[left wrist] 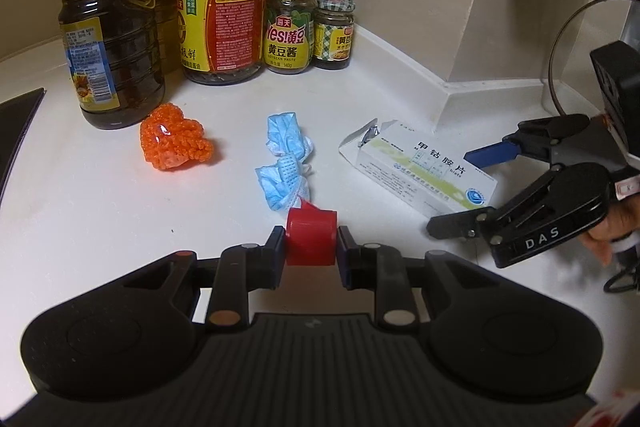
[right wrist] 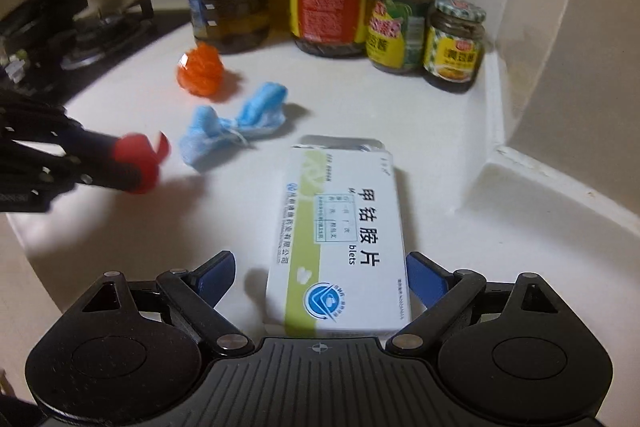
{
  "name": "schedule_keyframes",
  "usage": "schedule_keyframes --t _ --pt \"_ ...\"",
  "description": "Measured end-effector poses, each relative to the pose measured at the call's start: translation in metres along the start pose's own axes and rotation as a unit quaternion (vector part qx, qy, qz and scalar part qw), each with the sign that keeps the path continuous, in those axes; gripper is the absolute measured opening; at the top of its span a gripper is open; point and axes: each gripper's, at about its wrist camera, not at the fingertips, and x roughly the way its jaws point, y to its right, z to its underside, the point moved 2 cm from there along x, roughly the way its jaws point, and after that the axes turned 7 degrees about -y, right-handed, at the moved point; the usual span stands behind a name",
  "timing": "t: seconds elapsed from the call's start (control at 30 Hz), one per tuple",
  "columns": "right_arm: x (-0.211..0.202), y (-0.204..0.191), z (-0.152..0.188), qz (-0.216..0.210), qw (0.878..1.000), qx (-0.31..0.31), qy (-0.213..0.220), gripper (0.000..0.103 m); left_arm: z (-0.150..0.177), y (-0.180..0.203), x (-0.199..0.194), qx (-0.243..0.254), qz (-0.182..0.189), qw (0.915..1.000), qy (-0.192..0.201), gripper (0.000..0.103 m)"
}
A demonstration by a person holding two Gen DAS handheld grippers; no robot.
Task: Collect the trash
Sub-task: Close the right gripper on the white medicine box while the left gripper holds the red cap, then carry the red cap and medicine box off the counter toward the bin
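Note:
My left gripper point(left wrist: 311, 245) is shut on a red bottle cap point(left wrist: 310, 233), held just above the white counter point(left wrist: 100, 211). A white and green medicine box point(right wrist: 340, 227) lies flat on the counter. My right gripper point(right wrist: 320, 267) stands open around its near end, the left pad clear of the box and the right pad close by its edge. In the left wrist view the right gripper point(left wrist: 460, 191) sits at the box's point(left wrist: 416, 171) right end. A crumpled blue face mask point(left wrist: 286, 159) and an orange mesh ball point(left wrist: 174, 139) lie further back.
Two oil bottles point(left wrist: 112, 39) point(left wrist: 224, 7) and two sauce jars point(left wrist: 290, 27) point(left wrist: 334, 33) line the back wall. A black gas stove point(right wrist: 80, 31) is at the left. A glass pot lid point(left wrist: 560, 59) leans at the right by the wall corner.

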Motion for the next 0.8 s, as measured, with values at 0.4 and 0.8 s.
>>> schedule_keyframes --t 0.4,0.8 --pt "0.023 0.004 -0.013 0.048 0.997 0.059 0.020 0.072 0.002 -0.003 -0.005 -0.009 0.003 0.9999 0.003 0.023" --pt "-0.003 -0.010 0.007 0.078 0.991 0.100 0.042 0.071 0.009 -0.004 -0.012 0.000 0.008 0.9999 -0.006 0.023"
